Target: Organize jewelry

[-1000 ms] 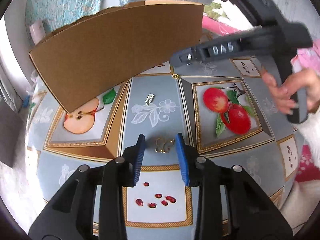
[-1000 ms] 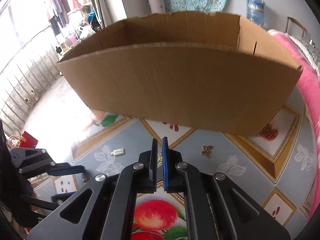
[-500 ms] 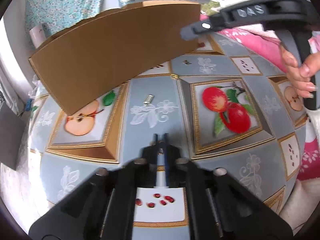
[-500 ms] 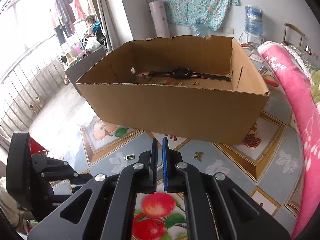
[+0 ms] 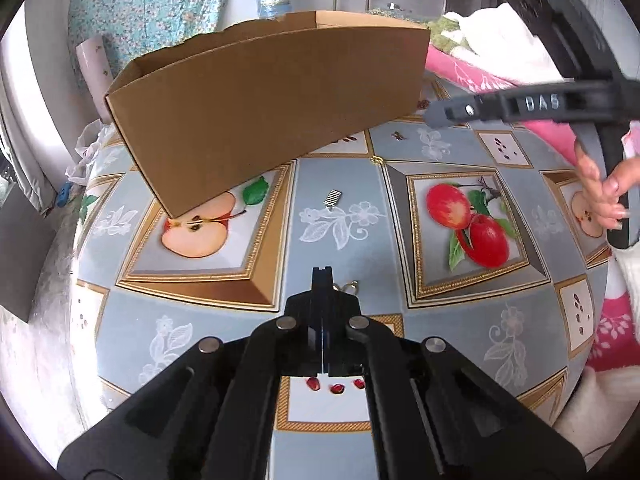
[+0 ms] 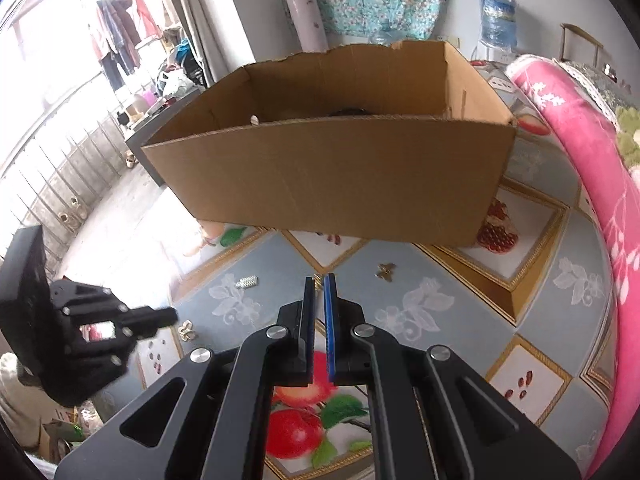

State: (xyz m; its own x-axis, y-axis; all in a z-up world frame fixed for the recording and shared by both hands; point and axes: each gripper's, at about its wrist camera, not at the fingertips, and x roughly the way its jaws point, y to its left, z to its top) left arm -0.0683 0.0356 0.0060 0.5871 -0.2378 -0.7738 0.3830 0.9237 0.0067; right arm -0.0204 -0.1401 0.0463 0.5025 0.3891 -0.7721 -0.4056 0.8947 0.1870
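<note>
My left gripper [image 5: 322, 270] is shut above the fruit-print tablecloth; a gold butterfly brooch [image 5: 347, 287] shows just right of its tips, and I cannot tell whether it is pinched. The same brooch [image 6: 186, 329] lies by the left gripper [image 6: 170, 314] in the right wrist view. A silver clip [image 5: 333, 199] lies farther ahead; it also shows in the right wrist view [image 6: 247, 281]. A second small gold butterfly [image 6: 386, 271] lies near the cardboard box [image 6: 340, 176]. My right gripper [image 6: 319, 280] is nearly shut and empty, held above the table.
The open cardboard box [image 5: 264, 92] stands at the back of the table with dark items inside. Pink bedding [image 6: 592, 168] runs along the right side. The table edge drops off on the left toward the floor [image 6: 120, 208].
My left gripper closed from open at the gold brooch, then drew back and up. My right gripper rose, then came lower, staying nearly shut.
</note>
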